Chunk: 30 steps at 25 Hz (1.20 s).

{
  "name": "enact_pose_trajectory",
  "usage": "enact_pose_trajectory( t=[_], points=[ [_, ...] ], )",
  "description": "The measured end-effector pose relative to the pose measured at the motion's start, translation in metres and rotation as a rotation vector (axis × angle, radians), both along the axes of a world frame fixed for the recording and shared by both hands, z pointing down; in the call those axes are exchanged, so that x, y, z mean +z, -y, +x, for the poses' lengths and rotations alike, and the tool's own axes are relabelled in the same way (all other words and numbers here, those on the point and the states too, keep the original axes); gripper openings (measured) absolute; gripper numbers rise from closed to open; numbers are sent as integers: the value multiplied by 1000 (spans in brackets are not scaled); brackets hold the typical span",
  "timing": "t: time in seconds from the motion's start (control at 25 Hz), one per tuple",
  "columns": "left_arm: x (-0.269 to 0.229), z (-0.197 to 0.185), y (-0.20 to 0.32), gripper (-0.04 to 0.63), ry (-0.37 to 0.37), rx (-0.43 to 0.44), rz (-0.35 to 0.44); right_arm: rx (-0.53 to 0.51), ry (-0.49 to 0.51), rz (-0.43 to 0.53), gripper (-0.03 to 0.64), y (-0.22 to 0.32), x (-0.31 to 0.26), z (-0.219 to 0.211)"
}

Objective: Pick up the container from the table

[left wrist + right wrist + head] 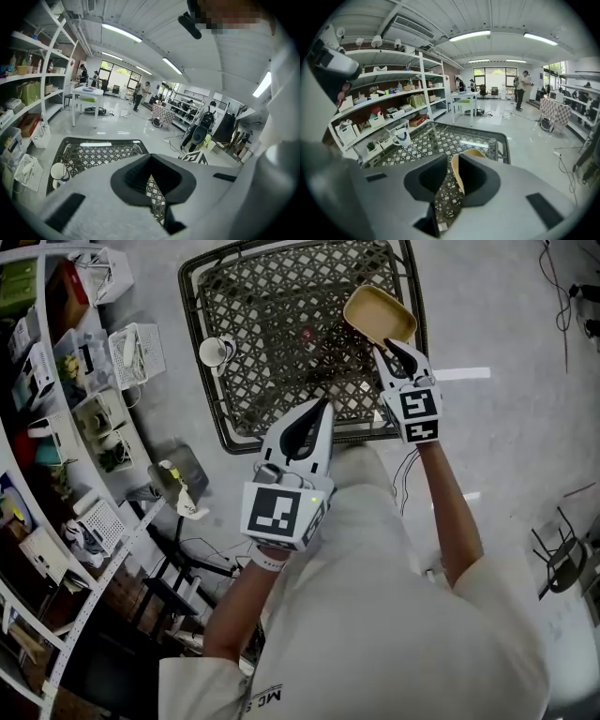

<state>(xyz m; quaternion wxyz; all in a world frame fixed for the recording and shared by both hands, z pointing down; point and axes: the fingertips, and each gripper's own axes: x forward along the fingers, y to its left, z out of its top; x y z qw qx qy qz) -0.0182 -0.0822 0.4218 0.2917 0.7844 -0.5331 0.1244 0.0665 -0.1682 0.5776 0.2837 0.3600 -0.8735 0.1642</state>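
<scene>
A tan shallow container [378, 313] hangs tilted over the far right part of the black lattice table [272, 315]. My right gripper [394, 345] is shut on its near rim. In the right gripper view the container's rim [456, 171] stands edge-on between the dark pads, with the table [440, 140] below. My left gripper [322, 407] is over the table's near edge, shut and holding nothing. The left gripper view shows only the table [93, 154] past the left gripper [151, 180].
A white mug [216, 351] stands at the table's left edge, also the mug [401, 137] in the right gripper view. White shelves [56, 381] full of boxes curve along the left. Cables [408, 474] lie on the floor by the table; a black chair [562, 559] stands at right.
</scene>
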Motion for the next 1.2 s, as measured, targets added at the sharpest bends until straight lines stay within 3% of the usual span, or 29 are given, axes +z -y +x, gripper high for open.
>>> enact_pose_trajectory(
  t=[0.24,1.0,1.2],
  points=[
    [17,-4,3,14,-5,-30,-22,-65,-36,-22,89,4,28,-12],
    [64,-9,-1,14,-32,-88,-97,-257,-277,-51,86,5,114,-15],
    [66,-17,2,14,-37,-122,-94,-250,-300,-46,50,9,123,-13]
  ],
)
